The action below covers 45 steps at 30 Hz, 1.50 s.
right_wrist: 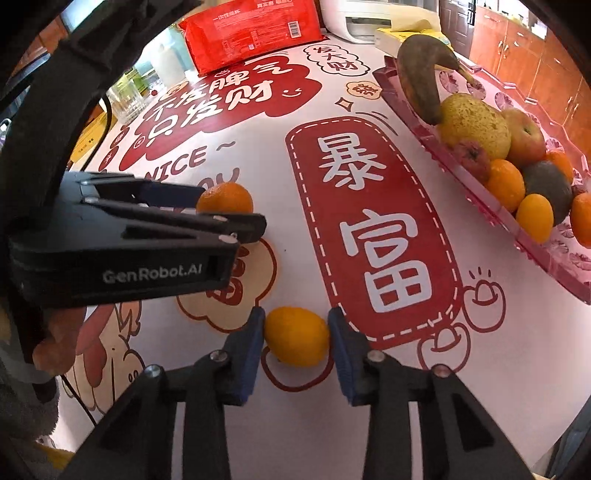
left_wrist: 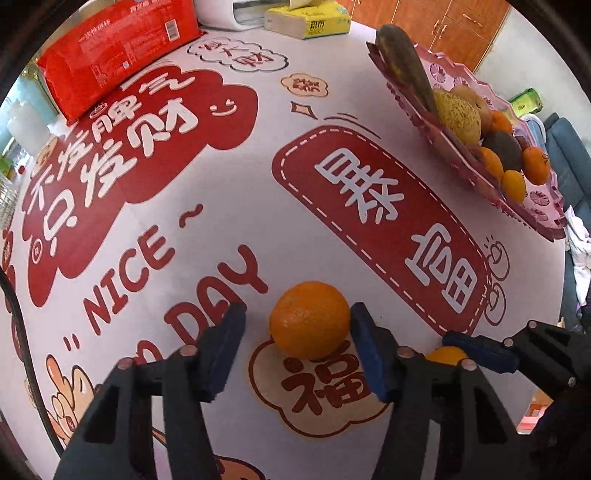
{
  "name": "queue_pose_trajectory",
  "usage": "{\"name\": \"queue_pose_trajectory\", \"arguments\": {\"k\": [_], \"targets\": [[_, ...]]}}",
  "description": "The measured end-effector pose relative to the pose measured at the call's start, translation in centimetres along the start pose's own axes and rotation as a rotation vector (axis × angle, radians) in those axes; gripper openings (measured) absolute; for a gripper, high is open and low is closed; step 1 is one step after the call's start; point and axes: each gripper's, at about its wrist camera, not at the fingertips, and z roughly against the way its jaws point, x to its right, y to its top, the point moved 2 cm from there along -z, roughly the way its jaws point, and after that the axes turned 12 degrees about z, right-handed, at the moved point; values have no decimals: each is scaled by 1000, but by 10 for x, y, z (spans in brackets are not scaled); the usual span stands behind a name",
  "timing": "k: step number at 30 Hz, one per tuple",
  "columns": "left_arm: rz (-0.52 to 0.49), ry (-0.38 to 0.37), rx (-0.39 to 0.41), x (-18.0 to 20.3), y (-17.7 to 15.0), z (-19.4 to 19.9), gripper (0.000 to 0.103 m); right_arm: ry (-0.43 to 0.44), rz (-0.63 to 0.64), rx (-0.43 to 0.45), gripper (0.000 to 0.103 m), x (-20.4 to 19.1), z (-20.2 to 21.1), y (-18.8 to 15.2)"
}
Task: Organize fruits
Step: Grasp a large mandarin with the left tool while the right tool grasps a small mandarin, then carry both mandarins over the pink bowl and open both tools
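Note:
An orange [left_wrist: 309, 319] lies on the printed tablecloth between the fingers of my left gripper [left_wrist: 297, 325]. The jaws are open; the right pad touches it and the left stands apart. It also shows in the right wrist view [right_wrist: 226, 197]. A smaller yellow-orange fruit [right_wrist: 296, 336] lies between the pads of my right gripper [right_wrist: 296, 326], which touch both its sides; it rests on the table. In the left wrist view it peeks out as the small fruit [left_wrist: 445, 355]. A pink fruit tray [right_wrist: 535, 236] holds a dark banana, a pear, an apple and several oranges at the right.
A red package [left_wrist: 118, 48] and a yellow tissue pack [left_wrist: 310, 20] lie at the far side of the table. A white appliance [right_wrist: 354, 18] stands behind them. Glass jars [right_wrist: 125, 96] stand at the left edge. The tray [left_wrist: 480, 173] overhangs the right table edge.

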Motion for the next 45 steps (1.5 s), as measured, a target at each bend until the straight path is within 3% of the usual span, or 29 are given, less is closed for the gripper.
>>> {"name": "queue_pose_trajectory", "arguments": {"k": [4,10,18,29,35,40,45], "targets": [[-2,-27,3,2,-2,2,37,-22,-21,0,35,6,2,0],[2,-3,15,6,-10,9,36,-31,-39,6,35,12,7,-4],[44,71,73,9,-23,61,36,-40,-7,58,35,8,43,-6],[113,14,227,29,-43,154,36,-82,54,153,35,6,122,0],[159,-26,300,40,-45,182,36,-92,80,214,34,10,159,3],[179,-34,327,60,-40,192,36,-85,69,263,34,32,177,1],[247,9,347,84,-22,190,36,-55,77,301,34,77,184,6]]}}
